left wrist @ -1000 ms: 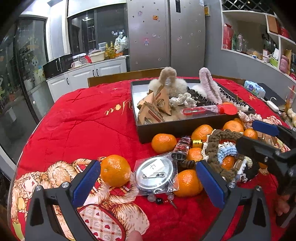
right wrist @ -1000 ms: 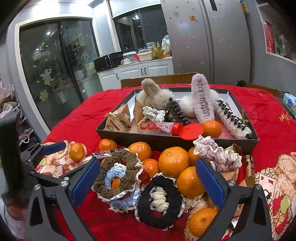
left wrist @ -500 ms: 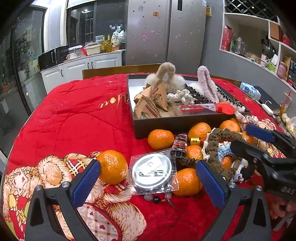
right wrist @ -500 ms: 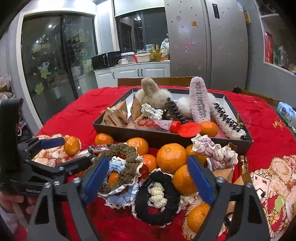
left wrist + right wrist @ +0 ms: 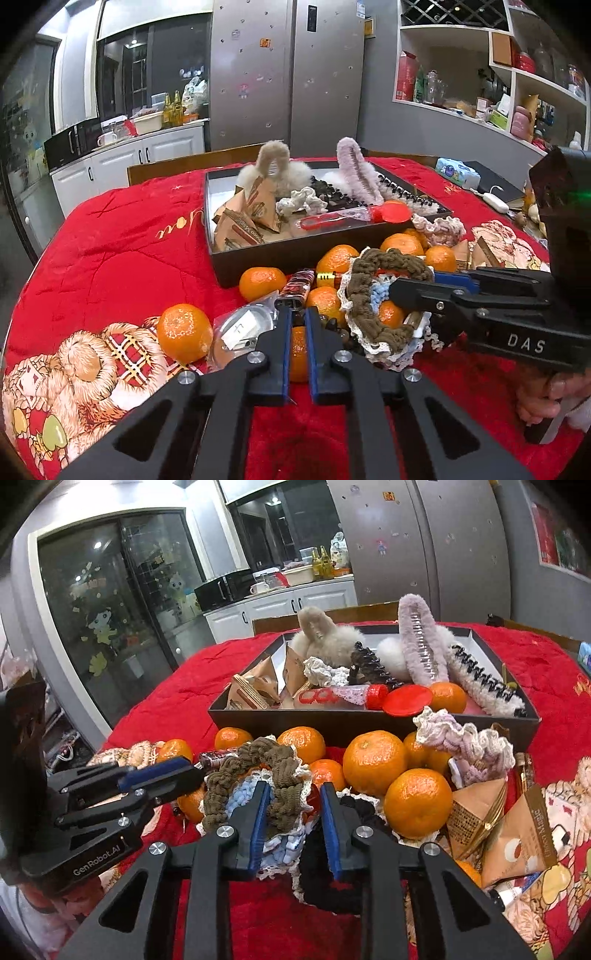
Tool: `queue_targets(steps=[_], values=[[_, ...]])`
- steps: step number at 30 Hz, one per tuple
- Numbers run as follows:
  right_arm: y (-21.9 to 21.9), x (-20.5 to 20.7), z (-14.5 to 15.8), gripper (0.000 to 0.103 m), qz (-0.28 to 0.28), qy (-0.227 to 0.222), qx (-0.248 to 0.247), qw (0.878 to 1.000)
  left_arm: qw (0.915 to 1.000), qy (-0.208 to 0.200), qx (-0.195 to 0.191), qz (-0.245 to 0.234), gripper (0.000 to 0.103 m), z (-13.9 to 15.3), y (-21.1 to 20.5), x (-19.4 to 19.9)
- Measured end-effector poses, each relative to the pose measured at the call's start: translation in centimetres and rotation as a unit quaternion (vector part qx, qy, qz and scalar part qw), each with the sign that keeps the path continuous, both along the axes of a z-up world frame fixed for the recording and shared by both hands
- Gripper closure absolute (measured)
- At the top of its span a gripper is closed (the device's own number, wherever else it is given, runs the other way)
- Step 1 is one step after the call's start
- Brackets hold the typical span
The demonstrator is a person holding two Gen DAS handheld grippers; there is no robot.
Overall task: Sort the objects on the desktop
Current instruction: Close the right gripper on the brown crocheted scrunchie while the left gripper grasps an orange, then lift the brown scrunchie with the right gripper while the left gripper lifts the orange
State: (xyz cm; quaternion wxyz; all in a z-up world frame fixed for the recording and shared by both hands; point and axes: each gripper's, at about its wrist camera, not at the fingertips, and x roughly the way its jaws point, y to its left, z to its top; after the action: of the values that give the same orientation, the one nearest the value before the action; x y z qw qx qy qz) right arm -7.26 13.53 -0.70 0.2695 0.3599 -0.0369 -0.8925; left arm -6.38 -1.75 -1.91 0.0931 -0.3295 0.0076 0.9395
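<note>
A dark tray (image 5: 258, 266) (image 5: 351, 722) on the red tablecloth holds furry hair clips, scrunchies, paper packets and a red-capped tube. In front of it lie several oranges (image 5: 183, 332) (image 5: 375, 762), a round tin in a bag (image 5: 243, 326) and a brown-and-blue scrunchie (image 5: 373, 302) (image 5: 266, 775). My left gripper (image 5: 297, 314) is nearly shut with nothing between its pads, over the tin and an orange. My right gripper (image 5: 293, 794) has closed on the brown-and-blue scrunchie, pads pressing its near side.
A black scrunchie (image 5: 332, 871) lies under the right gripper. Paper packets (image 5: 517, 834) and a lilac scrunchie (image 5: 465, 742) lie to the right. A tissue pack (image 5: 456, 173) and a white cable sit at the table's far right edge.
Both grippers have closed from wide open. The left one narrowed to a thin gap on nothing. The right one moved down and forward and closed around the brown-and-blue scrunchie.
</note>
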Motion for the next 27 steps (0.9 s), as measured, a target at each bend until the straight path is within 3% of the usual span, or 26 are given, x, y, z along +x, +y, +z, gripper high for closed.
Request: queue_targets(steps=[7, 21, 27], values=[[0.1, 0.1, -0.1, 0.082, 0.006, -0.005, -0.01, 1.0, 0.9999, 0.0, 0.011, -0.002, 0.102, 0.3, -0.6, 0.4], [0.8, 0.9, 1.2, 0.085, 0.008, 0.006, -0.029, 1.0, 0.9994, 0.026, 0.021, 0.004, 0.103, 2.0, -1.5, 2.2], [1.4, 1.3, 1.8, 0.085, 0.002, 0.017, -0.034, 0.999, 0.9995, 0.012, 0.029, 0.009, 0.103, 1.6, -1.9, 2.0]])
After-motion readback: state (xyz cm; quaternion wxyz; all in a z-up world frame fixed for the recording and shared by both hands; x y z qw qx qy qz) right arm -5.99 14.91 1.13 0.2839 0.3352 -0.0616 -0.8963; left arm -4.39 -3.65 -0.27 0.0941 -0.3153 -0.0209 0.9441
